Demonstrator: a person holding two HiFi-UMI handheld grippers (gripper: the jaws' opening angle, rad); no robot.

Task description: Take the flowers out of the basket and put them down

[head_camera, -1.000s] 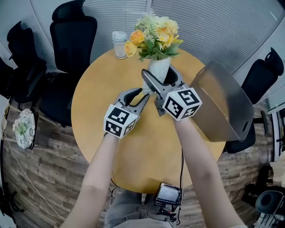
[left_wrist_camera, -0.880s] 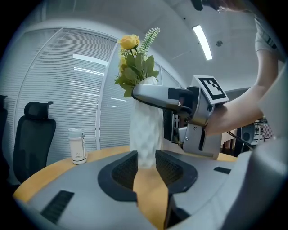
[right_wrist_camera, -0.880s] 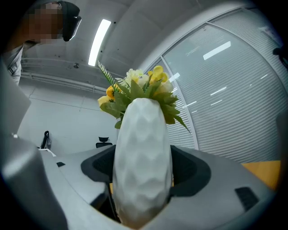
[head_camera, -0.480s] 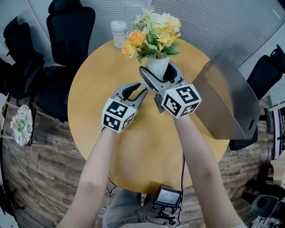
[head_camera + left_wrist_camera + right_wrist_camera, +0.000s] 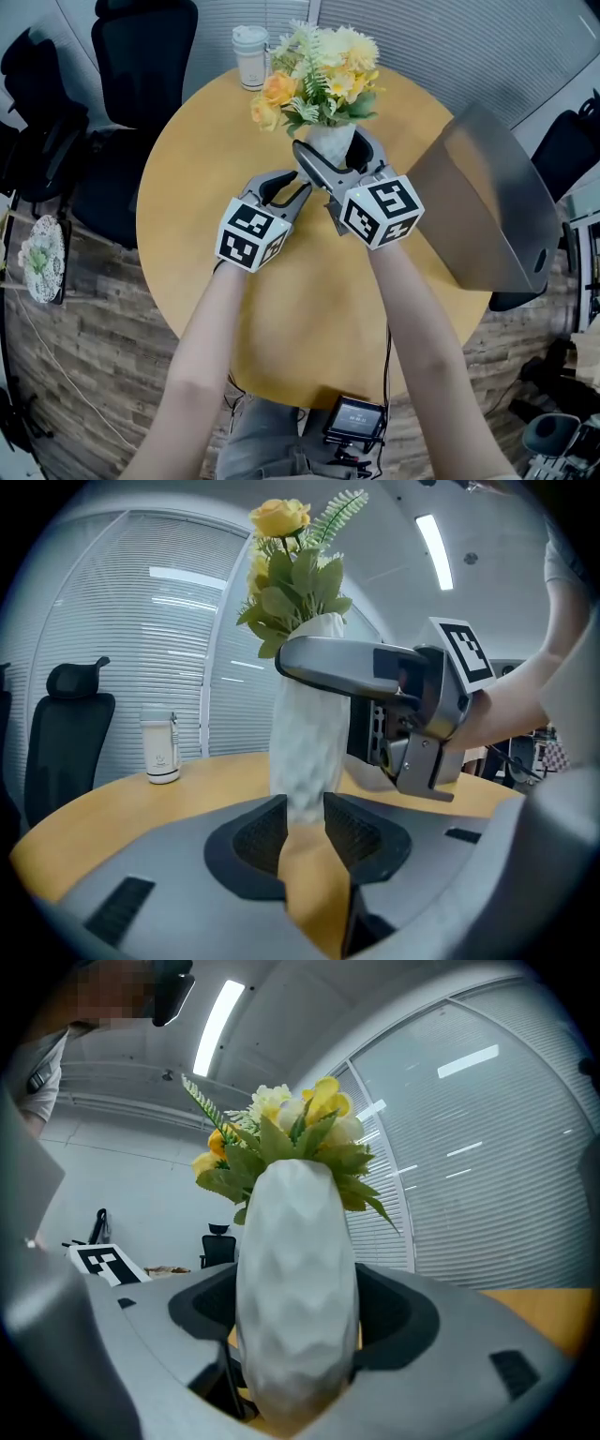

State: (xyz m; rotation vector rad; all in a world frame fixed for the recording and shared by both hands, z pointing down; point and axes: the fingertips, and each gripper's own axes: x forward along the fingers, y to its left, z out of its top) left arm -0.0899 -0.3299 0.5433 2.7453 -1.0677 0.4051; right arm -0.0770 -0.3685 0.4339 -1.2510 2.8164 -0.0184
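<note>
Gripping vase (image 5: 295, 1269) of flowers (image 5: 319, 70): left tongs (image 5: 305, 822) clenched on its foot, right tongs (image 5: 295, 1335) on its belly; needed level touchdown on surface (image 5: 309, 309).

Each hand carries a light-grey moulded plastic claw. The left claw (image 5: 289, 185) and the right claw (image 5: 336, 150) have the same smooth, rounded shells, with dark ribbed rubber pads (image 5: 262, 831) set in black hollows on the inner faces. Behind each sits a white cube with black square markers, the left cube (image 5: 251, 234) and the right cube (image 5: 380, 211). A bare-metal bracket with small screws (image 5: 417, 757) shows under the right claw. The forearms are uncovered, and a pale short sleeve (image 5: 561, 574) covers one upper arm. Lower down are a grey cloth garment (image 5: 267, 445) and a black boxy device with a screen (image 5: 354, 419). A thin black cable (image 5: 385, 352) runs up from the device.
</note>
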